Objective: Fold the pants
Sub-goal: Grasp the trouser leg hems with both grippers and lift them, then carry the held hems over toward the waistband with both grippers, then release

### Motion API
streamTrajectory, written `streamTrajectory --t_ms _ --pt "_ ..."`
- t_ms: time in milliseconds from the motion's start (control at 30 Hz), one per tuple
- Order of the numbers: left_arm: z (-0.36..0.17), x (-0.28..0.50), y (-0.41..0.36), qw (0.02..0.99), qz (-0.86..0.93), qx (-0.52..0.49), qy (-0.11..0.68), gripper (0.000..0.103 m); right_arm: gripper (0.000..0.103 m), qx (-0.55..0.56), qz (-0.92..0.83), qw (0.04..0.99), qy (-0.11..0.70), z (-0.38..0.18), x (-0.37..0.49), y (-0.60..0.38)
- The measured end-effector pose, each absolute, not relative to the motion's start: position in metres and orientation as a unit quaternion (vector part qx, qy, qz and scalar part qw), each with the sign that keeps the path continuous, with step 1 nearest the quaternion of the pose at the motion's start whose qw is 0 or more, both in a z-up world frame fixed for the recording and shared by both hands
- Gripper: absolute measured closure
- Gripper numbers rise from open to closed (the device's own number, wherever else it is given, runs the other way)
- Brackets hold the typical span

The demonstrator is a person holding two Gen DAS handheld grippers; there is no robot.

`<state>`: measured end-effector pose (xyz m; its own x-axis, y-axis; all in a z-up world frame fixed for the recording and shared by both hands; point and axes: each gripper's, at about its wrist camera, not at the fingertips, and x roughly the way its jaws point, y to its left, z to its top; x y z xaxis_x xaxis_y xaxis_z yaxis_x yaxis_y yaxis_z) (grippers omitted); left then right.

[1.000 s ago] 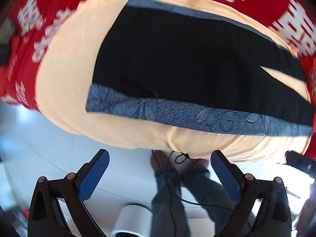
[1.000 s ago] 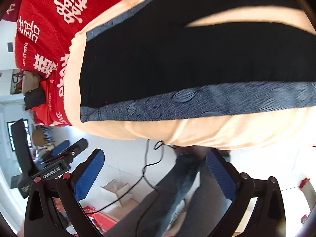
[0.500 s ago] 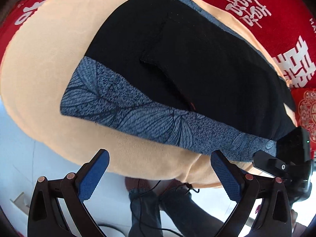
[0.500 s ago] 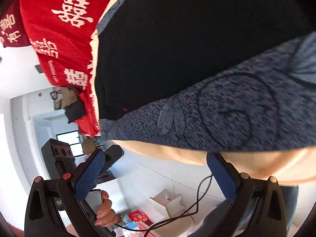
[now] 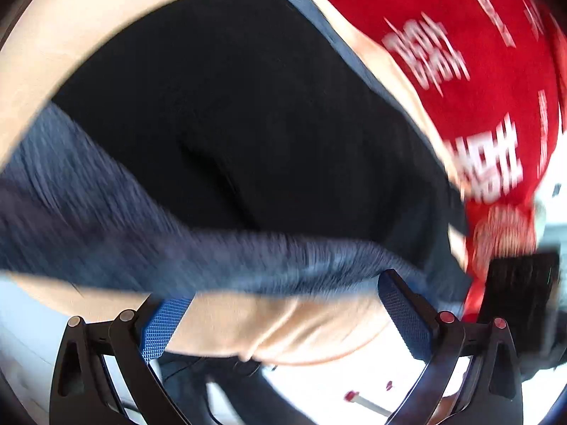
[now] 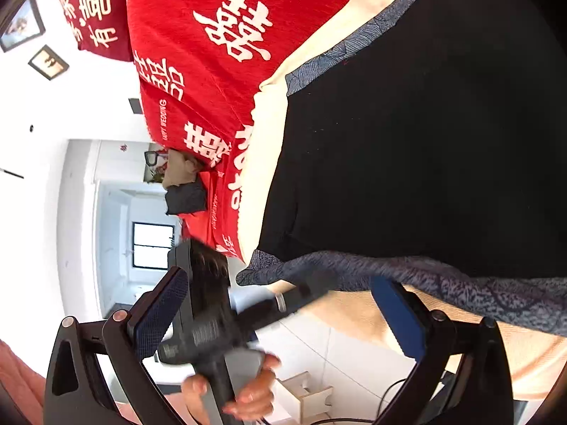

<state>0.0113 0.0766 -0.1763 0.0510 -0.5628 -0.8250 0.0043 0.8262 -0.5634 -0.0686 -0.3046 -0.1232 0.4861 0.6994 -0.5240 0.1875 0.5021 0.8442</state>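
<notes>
The black pants (image 5: 226, 127) with a blue-grey leaf-pattern side band (image 5: 184, 248) lie flat on a peach sheet (image 5: 269, 326). My left gripper (image 5: 283, 304) is open at the bed's near edge, its blue pads straddling the sheet just below the band; the view is blurred. In the right wrist view the pants (image 6: 418, 148) fill the right side, and the band's corner (image 6: 269, 272) is lifted slightly. My right gripper (image 6: 283, 311) is open just below that band. The left gripper's body (image 6: 209, 318) and the hand holding it sit between my right fingers, its tip under the corner.
A red cover with white characters (image 6: 212, 71) lies under the peach sheet and hangs off the bed end. White tiled floor (image 6: 319, 361), a cable and a small cardboard box (image 6: 304, 393) lie below the bed edge. A window (image 6: 152, 244) and framed pictures (image 6: 35, 42) are far off.
Both grippers have closed in on the near edge of the pants from farther back. The left one swung toward the band's end, which now lifts slightly.
</notes>
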Motion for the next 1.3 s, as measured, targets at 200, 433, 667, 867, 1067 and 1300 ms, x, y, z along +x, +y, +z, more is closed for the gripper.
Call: streamTrajectory --t_ms 200,433,667,867,1067,1300 --pt "-0.183 0.028 0.083 0.694 -0.174 -0.219 0.664 0.000 0.000 0.495 0.071 0.703 0.506 -0.157 -0.124 -0.351" --pt "-0.186 0.027 0.072 0.703 -0.189 -0.155 0.668 0.000 0.000 0.558 -0.004 0.669 0.491 -0.172 -0.190 -0.387" --pt "-0.190 0.010 0.042 0.715 -0.201 -0.037 0.668 0.000 0.004 0.612 0.010 0.650 0.450 -0.185 -0.199 -0.409" --pt "-0.193 0.016 0.058 0.704 -0.186 -0.140 0.671 0.000 0.021 0.616 0.004 0.651 0.443 -0.186 -0.200 -0.409" --pt "-0.201 0.015 0.052 0.704 -0.191 -0.129 0.672 0.001 0.025 0.662 0.026 0.643 0.385 -0.190 -0.199 -0.418" --pt "-0.206 0.002 0.056 0.707 -0.181 -0.140 0.669 0.013 0.054 0.679 0.007 0.619 0.395 -0.202 -0.185 -0.423"
